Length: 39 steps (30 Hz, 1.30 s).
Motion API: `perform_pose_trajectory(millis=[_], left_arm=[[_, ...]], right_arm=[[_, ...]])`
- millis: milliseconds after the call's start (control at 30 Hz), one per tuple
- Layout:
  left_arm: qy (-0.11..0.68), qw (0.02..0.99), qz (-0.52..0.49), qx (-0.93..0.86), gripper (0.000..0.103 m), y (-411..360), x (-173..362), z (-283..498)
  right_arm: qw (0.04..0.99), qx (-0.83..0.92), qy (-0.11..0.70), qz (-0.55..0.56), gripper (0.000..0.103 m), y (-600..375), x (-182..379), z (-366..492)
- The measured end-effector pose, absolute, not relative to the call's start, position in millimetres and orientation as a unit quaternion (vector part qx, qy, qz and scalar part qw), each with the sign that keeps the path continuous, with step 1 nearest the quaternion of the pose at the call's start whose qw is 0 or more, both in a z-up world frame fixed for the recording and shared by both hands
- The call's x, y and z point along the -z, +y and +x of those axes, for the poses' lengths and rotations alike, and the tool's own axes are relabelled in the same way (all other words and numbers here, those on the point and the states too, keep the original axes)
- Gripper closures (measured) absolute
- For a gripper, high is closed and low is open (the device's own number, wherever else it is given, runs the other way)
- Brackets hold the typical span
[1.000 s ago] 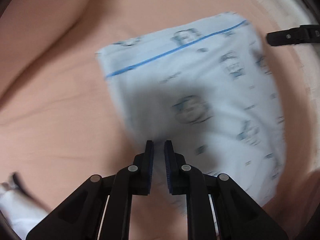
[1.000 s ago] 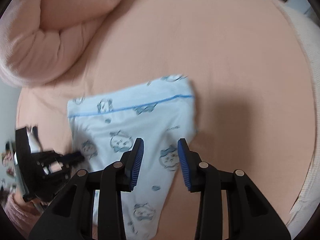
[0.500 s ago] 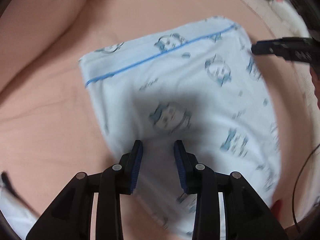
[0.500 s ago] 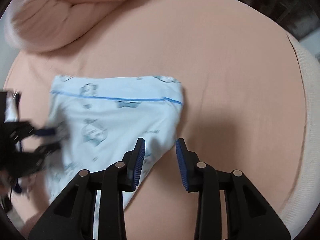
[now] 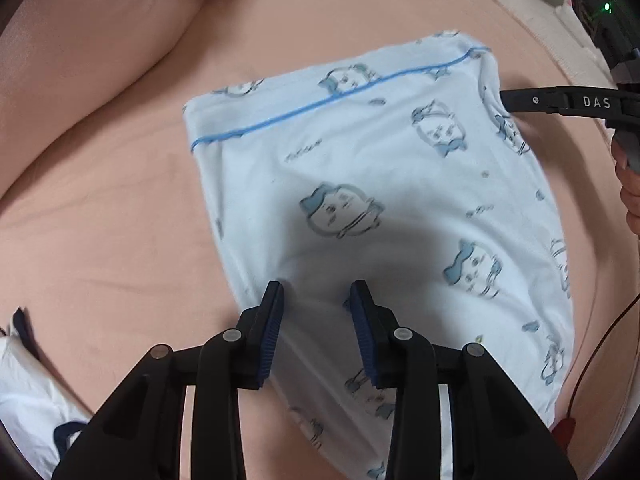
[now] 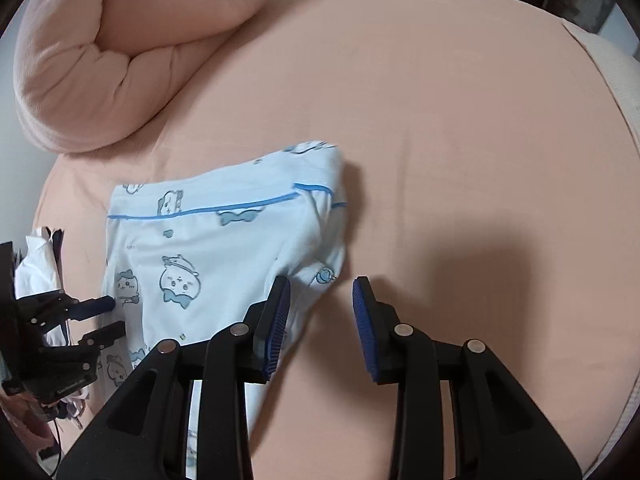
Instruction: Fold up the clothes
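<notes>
A pale blue cotton garment (image 5: 360,184) printed with cartoon faces (a blue piping line crosses its far end) is laid flat on the peach bedsheet (image 6: 460,120). The left gripper (image 5: 318,300) is held over its near part, jaws spread. The right gripper (image 6: 322,300) is poised at its edge, jaws likewise spread and empty.

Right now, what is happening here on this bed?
A person is folding a pale blue printed garment that lies on a peach bed sheet. Both handheld grippers are open and hold nothing: the left gripper is over the cloth, the right gripper is beside its edge. A pink pillow lies behind.
</notes>
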<state>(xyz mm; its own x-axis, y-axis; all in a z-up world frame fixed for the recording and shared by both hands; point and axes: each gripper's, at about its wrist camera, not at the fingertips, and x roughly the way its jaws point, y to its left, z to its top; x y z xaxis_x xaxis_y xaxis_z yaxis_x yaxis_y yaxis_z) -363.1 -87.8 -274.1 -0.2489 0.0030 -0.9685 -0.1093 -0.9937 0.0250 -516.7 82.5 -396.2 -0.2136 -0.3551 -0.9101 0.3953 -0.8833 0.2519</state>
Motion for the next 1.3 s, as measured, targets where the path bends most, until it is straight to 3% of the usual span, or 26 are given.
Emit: perform_pose_trajectory(millis=[233, 467, 533, 733, 833, 1000, 1033, 1133, 1300], left_arm=[[0.052, 0.054, -0.555, -0.828, 0.060, -73, 264, -356], [0.112, 0.015, -0.593, -0.797, 0.060, -55, 275, -366], [0.083, 0.005, -0.593, -0.801, 0.065, -62, 268, -363], [-0.150, 0.082, -0.613, -0.772, 0.064, -42, 274, -363], [-0.124, 0.051, -0.629, -0.766, 0.065, -25, 292, -331], [-0.144, 0.047, -0.634, -0.758, 0.066, -28, 294, -313], [-0.143, 0.044, -0.633, -0.759, 0.071, -33, 292, -306], [-0.174, 0.056, -0.624, -0.760, 0.101, -32, 294, -308], [-0.155, 0.046, -0.605, -0.780, 0.102, -26, 281, -307]], right_arm=[[0.272, 0.795, 0.016, 0.542, 0.067, 66, 393, -499], [0.237, 0.800, 0.102, 0.542, 0.068, 67, 405, -482], [0.213, 0.815, 0.090, 0.532, 0.068, 84, 394, -483], [0.263, 0.803, -0.067, 0.530, 0.066, 119, 370, -447], [0.279, 0.790, -0.079, 0.540, 0.066, 112, 374, -425], [0.275, 0.771, -0.059, 0.571, 0.066, 104, 391, -396], [0.275, 0.765, -0.059, 0.579, 0.066, 103, 396, -390], [0.272, 0.761, -0.063, 0.586, 0.065, 106, 410, -378], [0.246, 0.782, -0.039, 0.571, 0.065, 98, 408, -379]])
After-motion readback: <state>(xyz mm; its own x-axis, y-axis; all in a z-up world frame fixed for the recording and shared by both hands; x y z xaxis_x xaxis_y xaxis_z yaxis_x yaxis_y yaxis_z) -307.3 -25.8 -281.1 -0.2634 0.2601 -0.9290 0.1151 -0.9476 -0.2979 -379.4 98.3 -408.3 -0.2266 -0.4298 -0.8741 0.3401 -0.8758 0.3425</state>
